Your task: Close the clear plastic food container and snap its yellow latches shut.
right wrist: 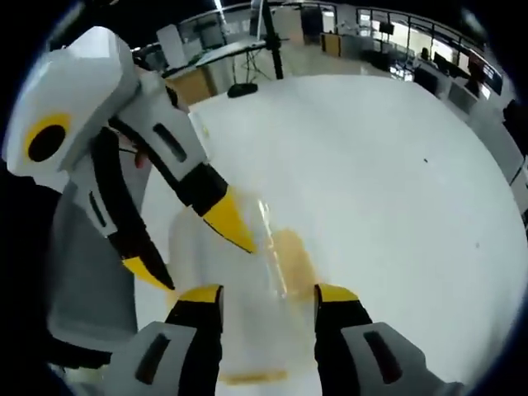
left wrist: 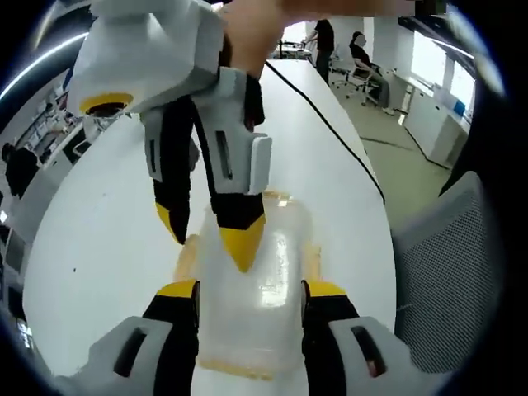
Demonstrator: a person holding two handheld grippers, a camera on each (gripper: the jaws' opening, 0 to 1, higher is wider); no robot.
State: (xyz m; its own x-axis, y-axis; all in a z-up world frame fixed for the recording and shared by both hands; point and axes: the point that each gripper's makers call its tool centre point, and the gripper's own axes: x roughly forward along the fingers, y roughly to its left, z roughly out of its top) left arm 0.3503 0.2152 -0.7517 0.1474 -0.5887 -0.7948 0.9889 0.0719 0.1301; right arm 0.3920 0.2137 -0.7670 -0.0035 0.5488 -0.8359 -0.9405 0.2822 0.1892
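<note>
Clear plastic food container (left wrist: 256,289) with yellow latches (left wrist: 186,257) lying near the white tabletop (left wrist: 107,239) edge, left gripper (left wrist: 252,289) jaws apart astride it, right gripper (left wrist: 210,235) jaws apart, tips on the lid.

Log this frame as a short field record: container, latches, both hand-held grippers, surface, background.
container: clear plastic food container lying on the table, lid on top
latches: yellow latch along a side; whether snapped, cannot tell
left hand-held gripper: jaws open, straddling the container
right hand-held gripper: jaws open, over the container from the opposite side
surface: white table
cable: black cable across the table
background: office, grey mesh chair
</note>
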